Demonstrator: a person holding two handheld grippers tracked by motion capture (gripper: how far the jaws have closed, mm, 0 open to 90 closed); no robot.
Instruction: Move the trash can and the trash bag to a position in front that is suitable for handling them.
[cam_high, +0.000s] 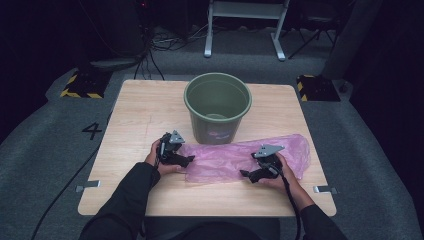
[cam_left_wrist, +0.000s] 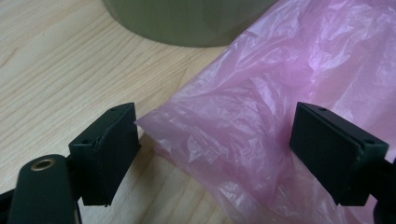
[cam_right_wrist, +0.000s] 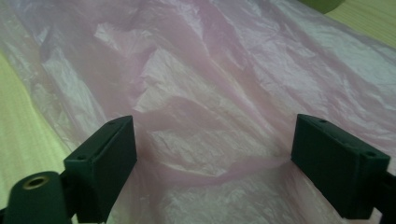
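Green bucket (cam_high: 217, 106) upright at far middle of table (cam_high: 135, 115), mouth open; inside looks bare down to bottom. Pink plastic bag (cam_high: 240, 157) lies flat and crumpled on table just near of bucket, stretching toward right. Left hand-held gripper (cam_high: 187, 160) at bag's left end, jaws spread wide, bag corner (cam_left_wrist: 154, 119) between them, not pinched. Right hand-held gripper (cam_high: 245, 173) over bag's near right part, jaws wide apart, film (cam_right_wrist: 210, 116) beneath, nothing gripped.
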